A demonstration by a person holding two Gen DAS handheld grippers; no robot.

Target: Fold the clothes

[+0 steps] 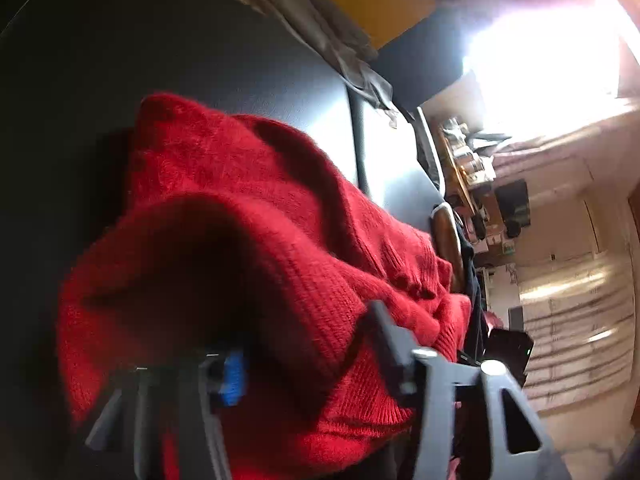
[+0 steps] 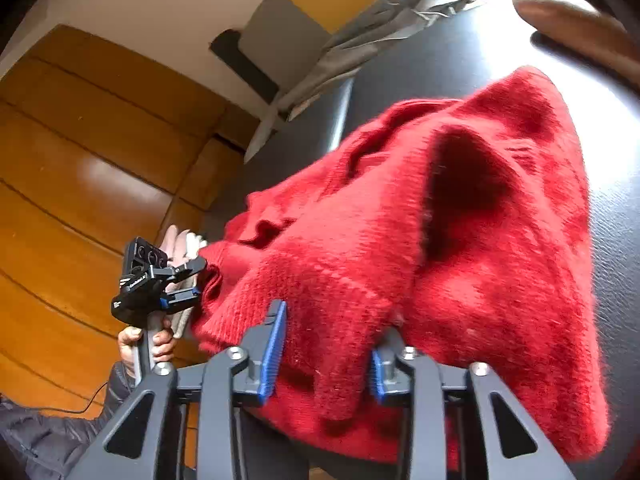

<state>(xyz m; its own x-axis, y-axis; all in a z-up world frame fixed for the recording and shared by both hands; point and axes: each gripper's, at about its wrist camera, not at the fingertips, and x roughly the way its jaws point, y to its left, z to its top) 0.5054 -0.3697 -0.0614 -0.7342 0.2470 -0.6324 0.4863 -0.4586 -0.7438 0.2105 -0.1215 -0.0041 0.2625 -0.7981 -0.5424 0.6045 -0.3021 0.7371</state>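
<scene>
Two grippers clamping red sweater hem: left gripper (image 2: 194, 280) and right gripper (image 2: 324, 356) both gripping fabric. Sweater (image 2: 460, 248) draping over black table (image 2: 440, 60); gray cloth (image 2: 360, 48) lying along far edge.

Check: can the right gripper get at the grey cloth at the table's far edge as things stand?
Probably not. The right gripper looks shut on the red sweater, whose bulk lies between it and the grey cloth.

Counted: one red sweater (image 2: 460, 248); two grippers, left gripper (image 2: 196, 280) and right gripper (image 2: 324, 360); one grey cloth (image 2: 360, 48); one dark table (image 2: 440, 72); one wooden floor (image 2: 80, 160); one bare hand (image 2: 148, 344) on left gripper handle
</scene>
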